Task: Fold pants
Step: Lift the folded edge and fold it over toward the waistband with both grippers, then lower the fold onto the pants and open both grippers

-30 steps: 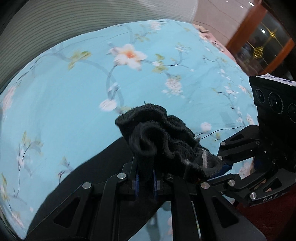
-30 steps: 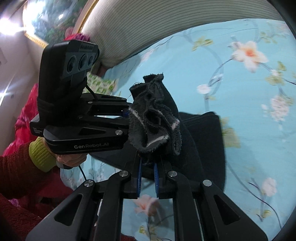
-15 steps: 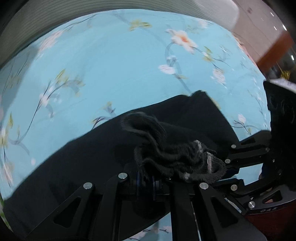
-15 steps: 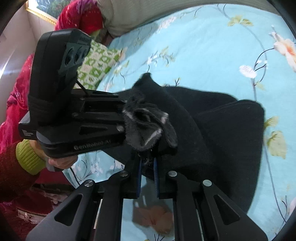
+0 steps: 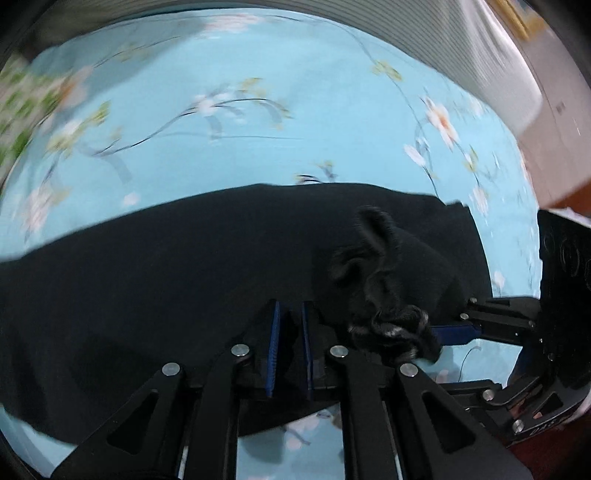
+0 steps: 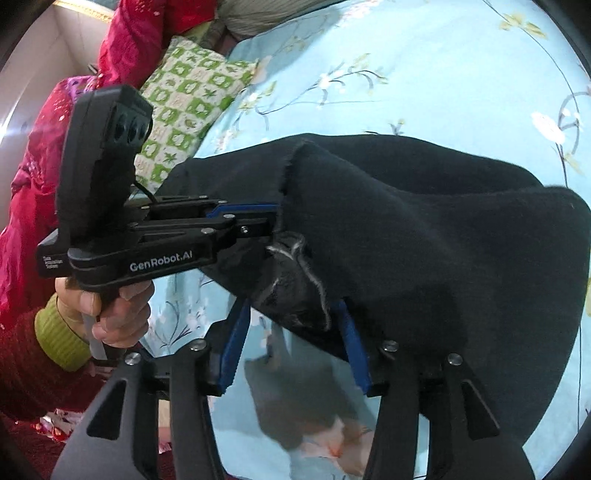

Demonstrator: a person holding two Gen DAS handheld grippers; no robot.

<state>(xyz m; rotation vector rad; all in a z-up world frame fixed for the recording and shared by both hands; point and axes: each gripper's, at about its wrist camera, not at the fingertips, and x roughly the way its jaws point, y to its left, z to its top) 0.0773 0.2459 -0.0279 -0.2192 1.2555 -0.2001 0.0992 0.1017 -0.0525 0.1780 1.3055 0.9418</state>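
Note:
Black pants (image 5: 166, 277) lie across a light blue flowered bedsheet (image 5: 258, 147), one layer doubled over the other. My left gripper (image 5: 290, 310) points steeply down at them. Its blue pads stand close together with black cloth pinched between them, and the jaws are starting to open. In the right wrist view the left gripper (image 6: 273, 218) bites the raised edge of the pants (image 6: 443, 240). My right gripper (image 6: 295, 314) is opening. A crumpled hem with pale stitching (image 6: 295, 288) hangs loose between its spread pads. The right gripper (image 5: 450, 321) also shows at the right of the left wrist view.
A green and white patterned pillow (image 6: 188, 96) and a red quilt (image 6: 122, 44) lie at the far left of the bed. A hand (image 6: 118, 314) with a red sleeve and yellow-green cuff holds the left gripper. A striped bolster (image 5: 369, 22) borders the sheet.
Both grippers came down toward the bed and laid the lifted hem end over the rest of the pants. The right jaws opened off the bunched hem. The left gripper rolled.

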